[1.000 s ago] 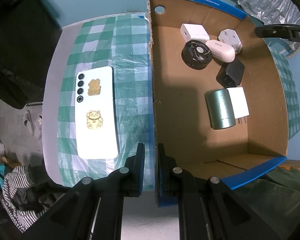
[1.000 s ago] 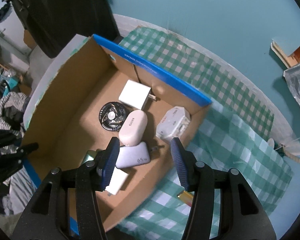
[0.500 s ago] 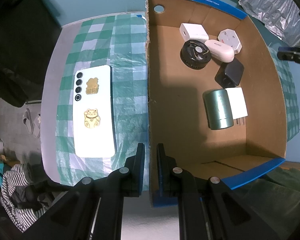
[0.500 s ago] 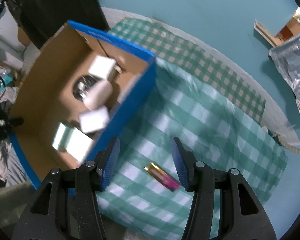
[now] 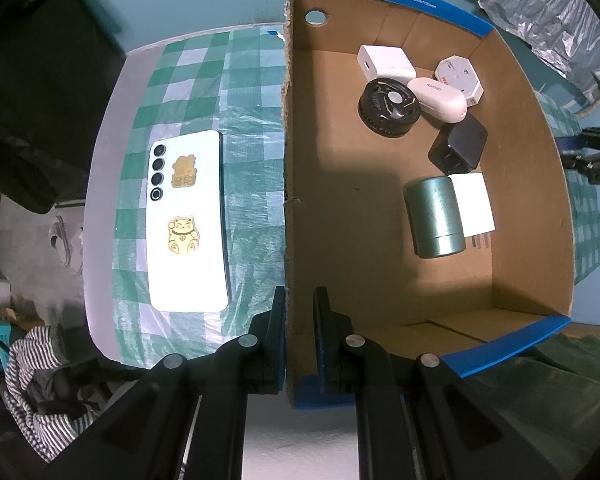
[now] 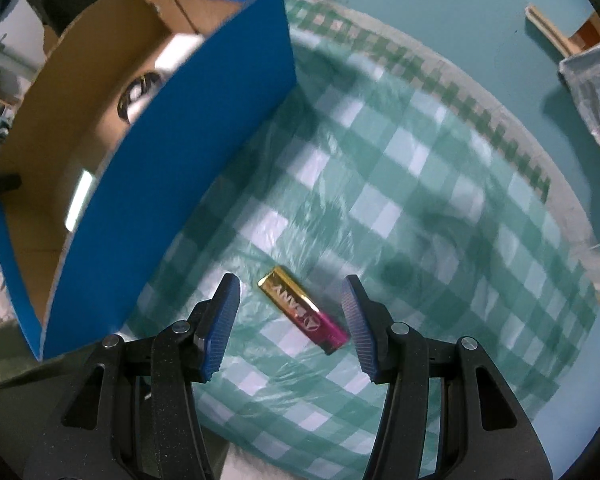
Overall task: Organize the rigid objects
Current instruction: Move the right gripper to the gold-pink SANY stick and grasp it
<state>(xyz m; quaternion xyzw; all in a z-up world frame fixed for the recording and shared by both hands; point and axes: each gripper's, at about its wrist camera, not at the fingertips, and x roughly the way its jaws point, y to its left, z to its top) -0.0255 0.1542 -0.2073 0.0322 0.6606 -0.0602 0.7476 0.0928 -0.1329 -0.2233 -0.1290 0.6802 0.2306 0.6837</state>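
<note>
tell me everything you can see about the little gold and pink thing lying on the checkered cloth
The gold and pink bar is a small glossy oblong, metallic-looking, gold at its far end and shading to magenta at its near end, with lettering along its top face. It lies flat and diagonal on the green checkered cloth, outside the blue-walled cardboard box. The right claw is open with a finger on either side of it; no contact is visible.

one phone, one box, seven items inside, one battery
</note>
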